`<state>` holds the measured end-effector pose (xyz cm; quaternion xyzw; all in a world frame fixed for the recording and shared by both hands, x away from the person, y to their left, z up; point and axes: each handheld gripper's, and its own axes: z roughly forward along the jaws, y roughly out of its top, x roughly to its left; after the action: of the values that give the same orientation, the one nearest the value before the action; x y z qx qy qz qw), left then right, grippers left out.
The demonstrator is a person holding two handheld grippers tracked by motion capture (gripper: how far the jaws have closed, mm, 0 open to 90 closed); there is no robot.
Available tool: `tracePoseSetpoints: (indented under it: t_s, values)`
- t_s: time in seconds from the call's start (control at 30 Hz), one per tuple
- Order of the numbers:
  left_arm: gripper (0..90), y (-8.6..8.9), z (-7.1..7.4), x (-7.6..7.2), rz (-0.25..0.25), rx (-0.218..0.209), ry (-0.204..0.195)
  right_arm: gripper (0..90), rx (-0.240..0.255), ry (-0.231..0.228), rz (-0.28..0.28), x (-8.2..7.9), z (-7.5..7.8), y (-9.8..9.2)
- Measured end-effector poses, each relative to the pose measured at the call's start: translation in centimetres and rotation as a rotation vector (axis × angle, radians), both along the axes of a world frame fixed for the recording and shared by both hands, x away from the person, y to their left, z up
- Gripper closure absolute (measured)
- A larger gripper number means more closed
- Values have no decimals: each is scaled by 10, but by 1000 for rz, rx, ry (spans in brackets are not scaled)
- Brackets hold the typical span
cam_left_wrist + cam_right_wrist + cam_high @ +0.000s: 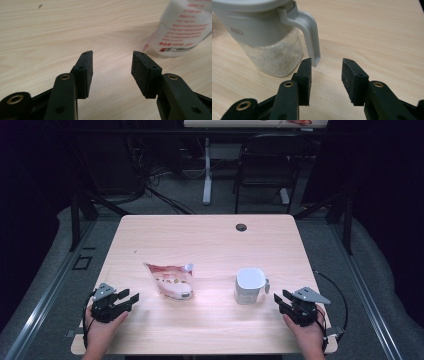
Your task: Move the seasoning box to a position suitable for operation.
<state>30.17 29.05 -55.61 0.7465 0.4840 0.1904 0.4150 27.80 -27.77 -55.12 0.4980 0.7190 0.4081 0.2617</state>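
Resting on table [210, 235]: L tool [131, 298] released nr pouch [171, 281], R tool [278, 299] released nr jug [249, 285].

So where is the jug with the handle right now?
In the high view the jug stands upright on the table's right half, just ahead of the right gripper, with the pouch off to its left.

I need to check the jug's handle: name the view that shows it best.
The right gripper view: the jug stands close, its grey handle in full side profile. The high view shows the jug small, the handle a stub.
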Motion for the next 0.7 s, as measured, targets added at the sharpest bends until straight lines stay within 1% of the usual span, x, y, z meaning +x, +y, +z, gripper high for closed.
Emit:
tracePoseSetpoints:
  t_s: [0.07, 0.1, 0.13, 0.17, 0.23, 0.27, 0.3, 0.43, 0.5, 0.53, 0.57, 0.63, 0.7]
  values:
    - [540, -1, 0, 0, 4, 1, -1, 611, 21, 13, -3, -1, -1, -2]
    - [550, -1, 0, 1, -1, -15, 21, 612, 29, 12, -2, -2, -1, -2]
    - [553, -1, 0, 1, -1, -15, 21, 612, 29, 12, -2, -2, -1, -2]
    - [558, -2, -2, 2, -11, -16, 43, 620, 17, 4, 4, -4, -1, -1]
    - [559, -3, -3, 1, -14, -15, 45, 620, 12, 0, 5, -5, 0, 0]
    - [566, -3, -3, 1, -17, -15, 46, 620, 12, -4, 15, -5, 1, 0]
    - [568, -4, -3, 1, -18, -4, 37, 631, 1, -6, 23, -5, 1, 2]
    - [576, -5, 0, -1, -25, -11, 25, 642, -11, -7, 35, -2, 1, 5]
    - [587, -5, 0, -1, -25, -9, 23, 641, -17, -11, 39, -2, 1, 7]
    - [587, -5, 2, -1, -33, -5, 31, 641, -17, -11, 39, -2, 1, 7]
    - [593, -6, 1, -1, -32, -11, 18, 641, -27, -19, 36, -1, 1, 8]
    - [597, -7, 2, 0, -31, -9, 16, 641, -19, -24, 41, 0, 1, 8]
    - [599, -7, 2, 1, -31, -11, 19, 642, -24, -20, 44, 1, 1, 7]
